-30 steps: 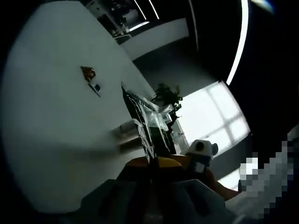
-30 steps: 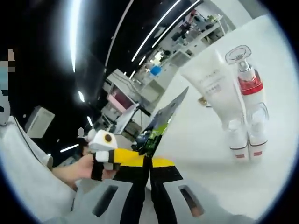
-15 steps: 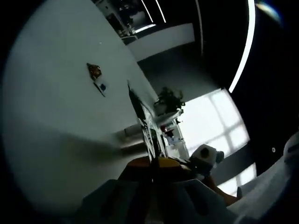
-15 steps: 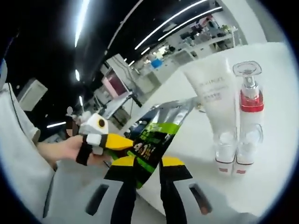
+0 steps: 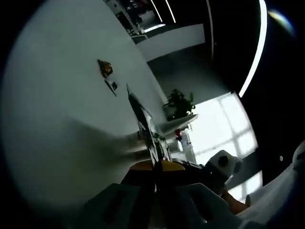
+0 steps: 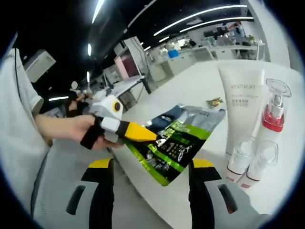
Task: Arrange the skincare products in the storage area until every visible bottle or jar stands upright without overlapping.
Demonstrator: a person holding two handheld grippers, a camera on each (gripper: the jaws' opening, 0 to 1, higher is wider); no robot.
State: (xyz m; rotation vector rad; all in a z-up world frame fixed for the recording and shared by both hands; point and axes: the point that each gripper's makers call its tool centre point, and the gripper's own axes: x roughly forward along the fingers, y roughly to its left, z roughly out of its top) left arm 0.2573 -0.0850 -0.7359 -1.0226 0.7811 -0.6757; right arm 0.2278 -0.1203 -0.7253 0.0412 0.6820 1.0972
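White table (image 6: 200, 90) ahead: left hand-held gripper (image 6: 131, 133) pinches a thin, floppy green-and-black foil sachet (image 6: 178, 143) by its edge; right hand-held gripper (image 6: 150, 183) stands open beneath.

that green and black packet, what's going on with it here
A person is holding the packet in the left gripper, shut on its edge above the white table. The right gripper is open and off it. A white tube and a red-collared spray bottle stand upright beside it.
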